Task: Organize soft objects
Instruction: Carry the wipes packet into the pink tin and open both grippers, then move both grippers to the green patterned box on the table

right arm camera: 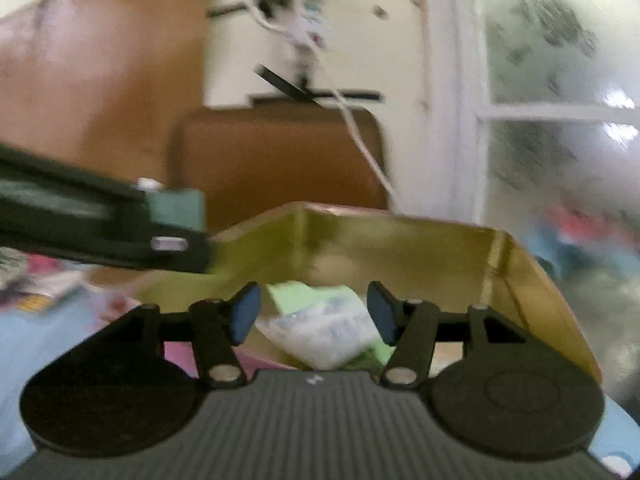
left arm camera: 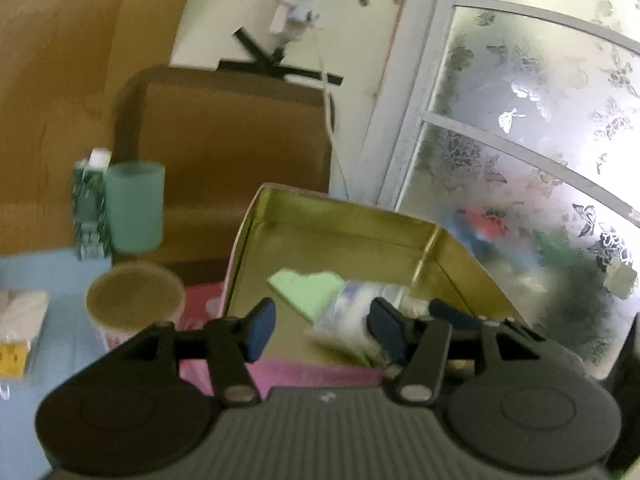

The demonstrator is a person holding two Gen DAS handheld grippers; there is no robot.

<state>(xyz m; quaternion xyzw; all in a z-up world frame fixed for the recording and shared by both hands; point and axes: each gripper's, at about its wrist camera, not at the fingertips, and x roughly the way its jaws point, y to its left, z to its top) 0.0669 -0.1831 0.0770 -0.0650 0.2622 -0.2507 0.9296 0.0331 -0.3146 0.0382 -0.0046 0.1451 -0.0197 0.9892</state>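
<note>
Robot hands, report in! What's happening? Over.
Left gripper open, right gripper open, both empty. Green cloth and clear plastic packet inside gold tin box. Nothing blocking.

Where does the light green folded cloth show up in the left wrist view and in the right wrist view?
Left wrist: the green cloth lies inside the gold tin, lower centre, just above the open left gripper.
Right wrist: the cloth is at centre, between the fingers of the open right gripper.
Shared landmark: the brown box behind the tin.

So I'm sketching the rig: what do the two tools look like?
Both match. The left tool and right tool have a ribbed dark grey body, two round black discs, black linkage arms with silver pivot pins, and blue finger pads. No cables or sleeves show.
</note>
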